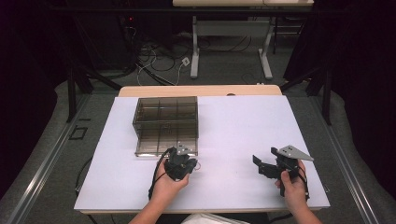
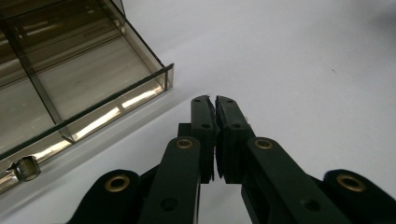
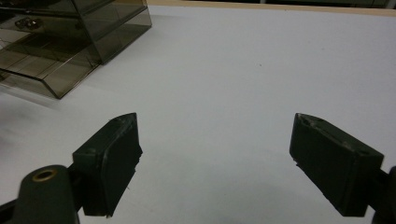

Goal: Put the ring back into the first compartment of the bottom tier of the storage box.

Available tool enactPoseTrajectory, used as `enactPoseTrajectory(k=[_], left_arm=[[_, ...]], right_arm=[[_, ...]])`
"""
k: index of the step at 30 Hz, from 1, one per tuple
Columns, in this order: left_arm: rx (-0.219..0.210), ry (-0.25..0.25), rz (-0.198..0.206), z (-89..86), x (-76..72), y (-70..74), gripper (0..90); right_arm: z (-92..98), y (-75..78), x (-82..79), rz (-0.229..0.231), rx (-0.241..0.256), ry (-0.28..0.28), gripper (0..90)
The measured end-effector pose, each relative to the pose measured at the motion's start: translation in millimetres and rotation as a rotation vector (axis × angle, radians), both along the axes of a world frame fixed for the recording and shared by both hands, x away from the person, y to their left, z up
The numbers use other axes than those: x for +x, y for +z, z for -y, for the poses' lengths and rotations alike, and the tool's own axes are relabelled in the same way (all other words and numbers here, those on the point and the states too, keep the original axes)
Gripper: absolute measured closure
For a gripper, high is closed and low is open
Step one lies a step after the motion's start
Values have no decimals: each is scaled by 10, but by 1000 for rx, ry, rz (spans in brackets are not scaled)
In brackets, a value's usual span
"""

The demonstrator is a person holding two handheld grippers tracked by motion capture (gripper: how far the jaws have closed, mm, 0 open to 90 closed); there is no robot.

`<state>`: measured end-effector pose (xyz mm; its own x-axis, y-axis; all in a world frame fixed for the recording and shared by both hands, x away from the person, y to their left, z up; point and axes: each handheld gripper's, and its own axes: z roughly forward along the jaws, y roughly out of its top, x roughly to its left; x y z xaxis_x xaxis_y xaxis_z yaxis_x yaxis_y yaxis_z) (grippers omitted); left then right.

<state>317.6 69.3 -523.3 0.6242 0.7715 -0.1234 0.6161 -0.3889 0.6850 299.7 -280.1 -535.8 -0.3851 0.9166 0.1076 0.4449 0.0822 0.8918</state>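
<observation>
High view: I hold the left gripper [image 1: 181, 161] at the front right corner of the smoked plastic drawer box [image 1: 166, 114], whose lower drawer [image 1: 163, 145] stands pulled out toward me on the white table [image 1: 243, 126]. Left gripper view: its jaws are pressed together with a thin pinkish sliver between the pads, possibly a small item, though I cannot tell what it is; the drawer's front right corner [image 2: 166, 74] lies just beside the tips, and a small metal piece [image 2: 24, 168] sits at the drawer's front wall. Right gripper view: the right gripper [image 3: 215, 158] is spread wide and empty over bare table, well apart from the box [image 3: 70, 42].

Handling, as I judge it: the box is light, rigid, thin-walled plastic, smooth and prone to sliding on the table, and liable to crack if pinched hard. The front wall of the drawer offers the best purchase, with the free gripper steadying the case.
</observation>
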Motion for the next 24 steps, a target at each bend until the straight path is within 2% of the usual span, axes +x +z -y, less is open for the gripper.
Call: enactPoseTrajectory(k=[7, 11, 16, 24], left_arm=[[-23, 22, 9, -61, 15, 36, 869], [-21, 27, 25, -106, 32, 60, 869], [-51, 57, 34, -149, 38, 84, 869], [-62, 87, 48, -244, 57, 133, 869]], right_arm=[[0, 0, 1, 0, -1, 1, 156], [0, 0, 1, 1, -1, 1, 156], [0, 0, 1, 0, 0, 1, 156], [0, 0, 0, 0, 1, -1, 156]])
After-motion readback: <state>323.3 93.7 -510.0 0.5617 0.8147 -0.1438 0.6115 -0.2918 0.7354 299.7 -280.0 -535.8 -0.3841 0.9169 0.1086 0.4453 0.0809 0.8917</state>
